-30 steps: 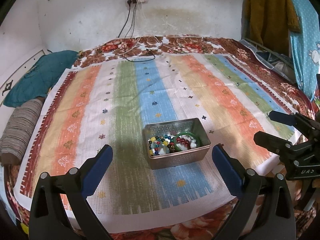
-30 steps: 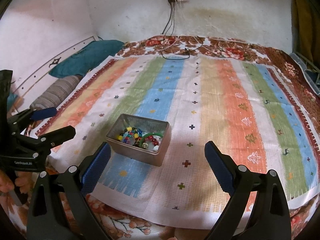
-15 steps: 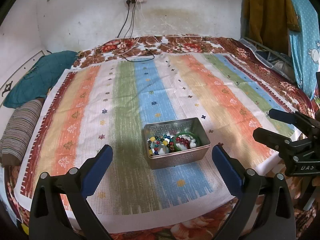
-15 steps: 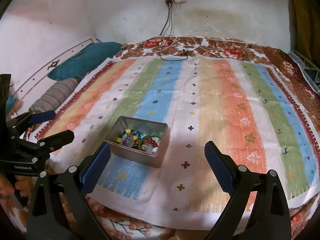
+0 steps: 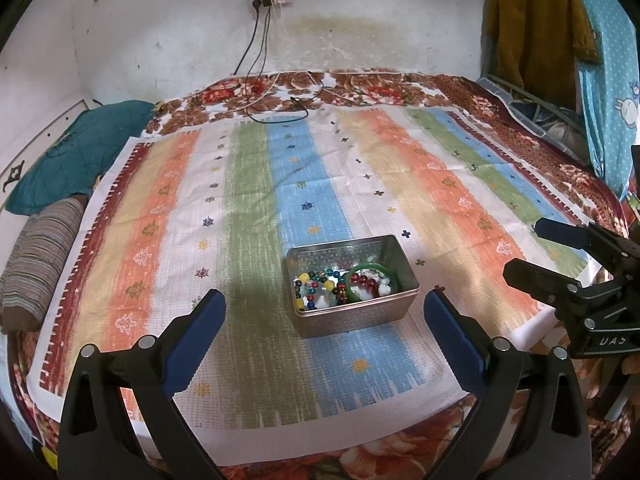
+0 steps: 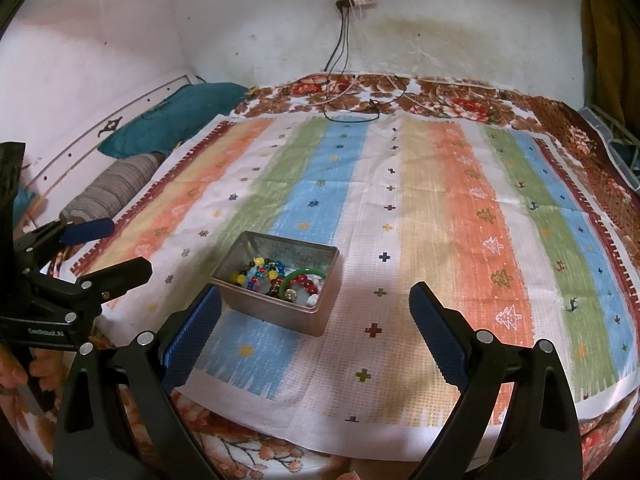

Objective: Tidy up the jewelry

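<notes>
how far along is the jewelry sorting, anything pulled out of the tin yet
Nothing looks done: the green bangle and the multicoloured bead strands lie jumbled together in the rectangular silver metal tin on the striped cloth, with no jewelry outside it. Nothing is in hand: the left gripper and right gripper are both open and empty, short of the tin. The whole sorting is left.
</notes>
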The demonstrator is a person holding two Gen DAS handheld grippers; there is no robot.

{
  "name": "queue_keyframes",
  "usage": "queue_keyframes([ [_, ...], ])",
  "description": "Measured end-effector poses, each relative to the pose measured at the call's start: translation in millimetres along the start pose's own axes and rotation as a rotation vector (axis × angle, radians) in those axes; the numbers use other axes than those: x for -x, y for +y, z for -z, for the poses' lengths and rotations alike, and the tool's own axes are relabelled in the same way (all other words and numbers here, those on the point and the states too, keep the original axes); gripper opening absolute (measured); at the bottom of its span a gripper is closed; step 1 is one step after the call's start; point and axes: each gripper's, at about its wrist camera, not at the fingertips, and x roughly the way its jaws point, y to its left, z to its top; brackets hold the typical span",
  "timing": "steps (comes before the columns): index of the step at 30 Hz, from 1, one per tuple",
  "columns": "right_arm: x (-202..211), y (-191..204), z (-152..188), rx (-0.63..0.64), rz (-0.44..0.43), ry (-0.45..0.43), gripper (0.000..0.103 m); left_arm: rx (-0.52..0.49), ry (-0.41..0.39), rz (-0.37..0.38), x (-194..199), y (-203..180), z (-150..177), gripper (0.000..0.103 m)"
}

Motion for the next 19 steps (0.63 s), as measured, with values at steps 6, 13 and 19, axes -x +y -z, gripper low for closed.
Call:
queue_keyframes([
  [6,0.0,0.3,0.7,0.000,-0.004,0.003,0.095,-0.005,-0.001,-0.002,0.2,-0.4,0.3,0.097],
  [13,-0.1,0.2,1.5,-0.001,-0.006,0.005,0.095,-0.002,0.007,-0.001,-0.2,-2.5,1.2,0.097],
  [19,-0.1,0.1,1.6,0.001,-0.006,0.006,0.095,-0.003,0.017,0.011,-1.3,-4.5,3.3,0.097],
])
